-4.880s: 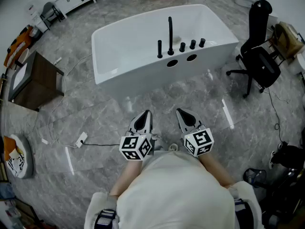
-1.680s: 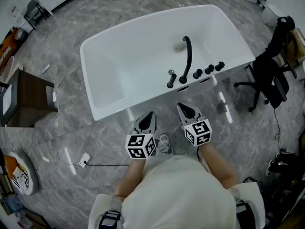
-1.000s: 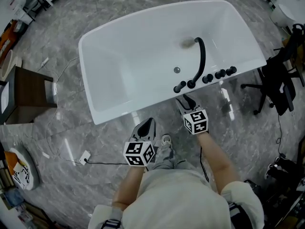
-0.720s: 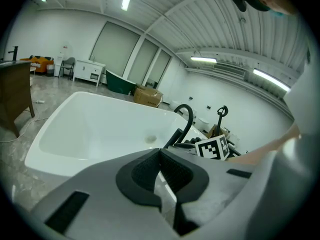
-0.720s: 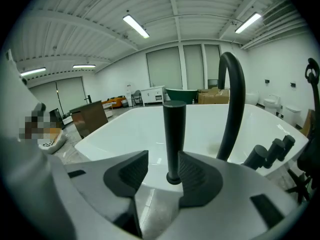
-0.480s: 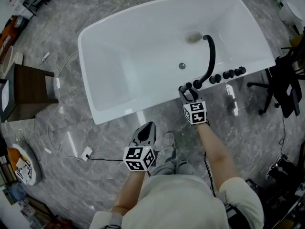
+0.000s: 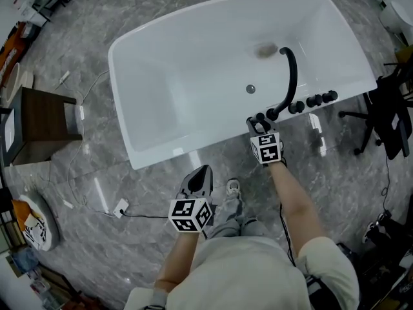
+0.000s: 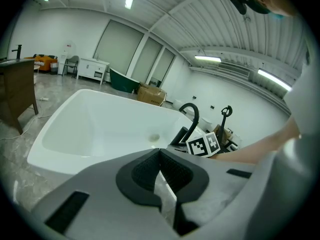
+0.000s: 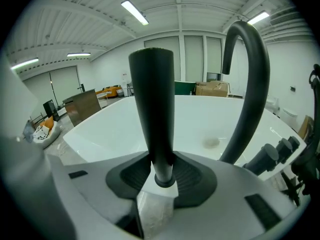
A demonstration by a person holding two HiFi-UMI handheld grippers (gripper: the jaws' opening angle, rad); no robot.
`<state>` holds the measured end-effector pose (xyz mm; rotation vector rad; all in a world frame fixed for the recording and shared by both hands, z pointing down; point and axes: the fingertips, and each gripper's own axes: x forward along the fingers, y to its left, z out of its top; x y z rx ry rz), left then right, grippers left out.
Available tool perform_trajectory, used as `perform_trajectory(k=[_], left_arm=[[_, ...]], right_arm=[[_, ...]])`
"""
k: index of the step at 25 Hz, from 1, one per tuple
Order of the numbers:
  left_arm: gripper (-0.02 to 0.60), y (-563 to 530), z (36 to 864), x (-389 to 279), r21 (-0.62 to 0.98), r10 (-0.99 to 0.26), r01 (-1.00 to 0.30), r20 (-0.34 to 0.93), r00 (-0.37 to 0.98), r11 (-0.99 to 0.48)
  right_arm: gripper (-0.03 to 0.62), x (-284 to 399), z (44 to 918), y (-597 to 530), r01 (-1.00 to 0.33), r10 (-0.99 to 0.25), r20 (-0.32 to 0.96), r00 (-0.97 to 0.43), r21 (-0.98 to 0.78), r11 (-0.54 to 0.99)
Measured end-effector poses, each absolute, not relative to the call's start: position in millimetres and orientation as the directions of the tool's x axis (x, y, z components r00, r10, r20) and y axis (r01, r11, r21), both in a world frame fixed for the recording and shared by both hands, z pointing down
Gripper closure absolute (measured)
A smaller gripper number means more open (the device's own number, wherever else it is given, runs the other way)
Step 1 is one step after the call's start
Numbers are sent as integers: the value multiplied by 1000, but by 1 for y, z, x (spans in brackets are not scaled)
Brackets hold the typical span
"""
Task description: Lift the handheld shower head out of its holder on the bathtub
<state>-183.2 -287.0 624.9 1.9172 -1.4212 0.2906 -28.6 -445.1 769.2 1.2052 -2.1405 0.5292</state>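
Closing on the handheld shower head (image 9: 152, 109): right tongs (image 9: 162, 173) have just pinched in, pads against its black stem. It stands upright in its holder on the bathtub (image 7: 148, 102) rim, beside the arched spout (image 9: 255, 79). Left tongs (image 8: 160, 156) closed, empty, short of the tub.

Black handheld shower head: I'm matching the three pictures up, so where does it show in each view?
Head view: black handheld shower head, a small dark stub right of centre, left of the foot of the curved black spout.
Left gripper view: shower head, a slanted rod just right of centre.
Right gripper view: shower head, tall, dead centre.
Shared landmark: that spout, beside it in all three.
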Motion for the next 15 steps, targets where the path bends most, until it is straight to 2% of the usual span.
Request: perform_trajectory(k=[15], left_arm=[[560, -276, 608, -178, 406, -766, -900, 523, 374, -162]], right_arm=[[453, -29, 740, -429, -852, -635, 671, -384, 8, 524]])
